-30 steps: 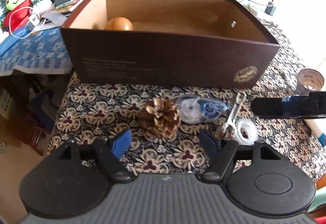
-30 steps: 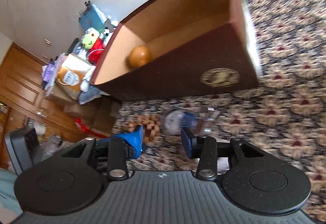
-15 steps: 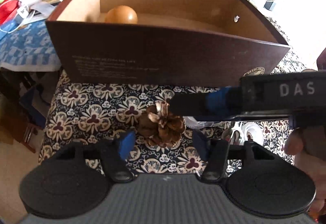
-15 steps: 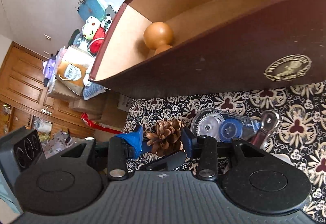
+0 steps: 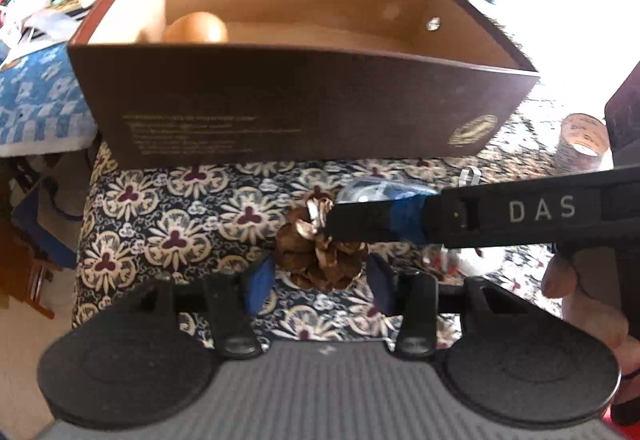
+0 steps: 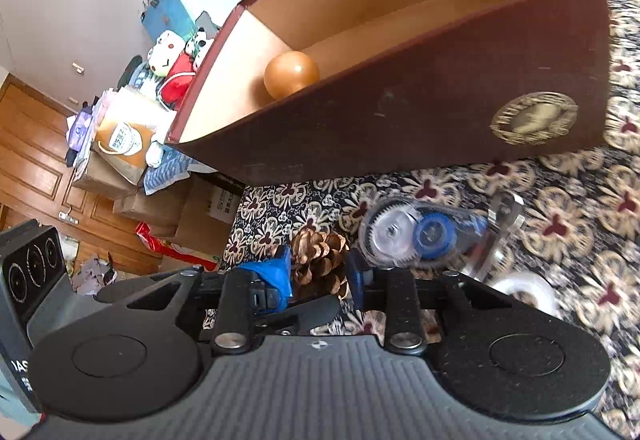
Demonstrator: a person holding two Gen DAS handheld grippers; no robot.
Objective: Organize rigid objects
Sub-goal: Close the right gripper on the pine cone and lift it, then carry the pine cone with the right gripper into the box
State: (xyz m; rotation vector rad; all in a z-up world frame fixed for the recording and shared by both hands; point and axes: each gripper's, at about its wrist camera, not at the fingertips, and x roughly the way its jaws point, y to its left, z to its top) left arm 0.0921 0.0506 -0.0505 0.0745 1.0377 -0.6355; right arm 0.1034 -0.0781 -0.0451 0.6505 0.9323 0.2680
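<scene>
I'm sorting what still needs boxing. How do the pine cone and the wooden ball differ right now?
The pine cone sits on the patterned cloth outside the box, with gripper jaws either side; the wooden ball already lies inside the box, in a corner. The pine cone is scaly and rough; the ball is smooth and glossy. Both are brown.

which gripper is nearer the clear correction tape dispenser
Right. The right gripper, closing around the pine cone, sits just beside the tape dispenser; the left gripper straddles the cone's other side, farther off.
</scene>
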